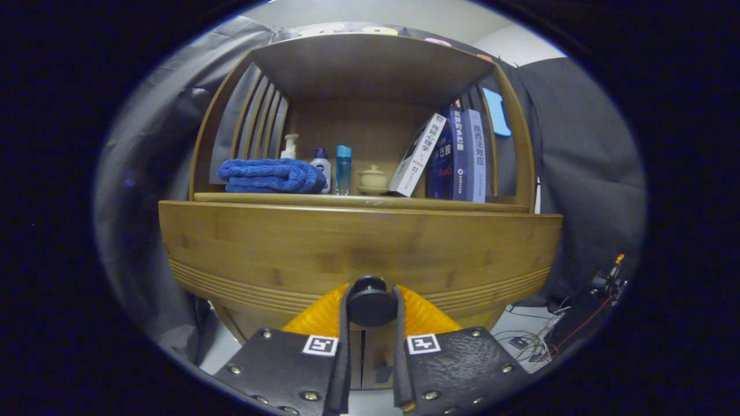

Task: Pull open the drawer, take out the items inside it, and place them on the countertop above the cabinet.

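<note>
A wooden cabinet stands in front of me, and its drawer front (358, 248) spans the view just ahead of the fingers. A round dark knob (370, 300) sits low on the drawer front. My gripper (370, 303) is shut on the knob, one finger pressed on each side of it. The drawer's top edge juts slightly forward of the countertop (358, 200) above it. The inside of the drawer is hidden behind its front.
On the countertop, under an upper shelf (370, 63), lie a folded blue towel (270, 175), a pump bottle (289, 147), two small bottles (343, 169), a lidded cup (373, 178) and several books (457, 156). Cables (529, 341) lie on the floor at the right.
</note>
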`<state>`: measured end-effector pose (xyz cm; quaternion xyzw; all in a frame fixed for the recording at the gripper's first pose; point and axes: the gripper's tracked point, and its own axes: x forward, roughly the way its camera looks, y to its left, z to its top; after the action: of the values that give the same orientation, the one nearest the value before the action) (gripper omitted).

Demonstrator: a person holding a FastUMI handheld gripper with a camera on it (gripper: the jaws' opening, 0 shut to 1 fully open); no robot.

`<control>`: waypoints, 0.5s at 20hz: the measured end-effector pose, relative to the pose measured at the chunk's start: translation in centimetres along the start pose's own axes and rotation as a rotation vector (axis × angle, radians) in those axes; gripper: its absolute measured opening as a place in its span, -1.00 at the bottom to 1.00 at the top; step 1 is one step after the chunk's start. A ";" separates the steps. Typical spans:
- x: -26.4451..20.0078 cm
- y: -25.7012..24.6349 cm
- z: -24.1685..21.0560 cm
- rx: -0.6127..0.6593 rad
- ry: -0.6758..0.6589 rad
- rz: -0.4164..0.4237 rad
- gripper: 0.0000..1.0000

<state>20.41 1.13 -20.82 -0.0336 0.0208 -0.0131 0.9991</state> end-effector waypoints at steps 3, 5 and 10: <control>-2.6 -0.2 -0.3 0.008 0.013 -0.009 -0.42; -4.6 -0.5 -0.9 -0.011 0.041 -0.012 -0.41; -9.1 -0.7 -1.8 -0.029 0.052 -0.007 -0.42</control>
<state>11.25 0.57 -22.15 -0.0481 0.0467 -0.0171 0.9976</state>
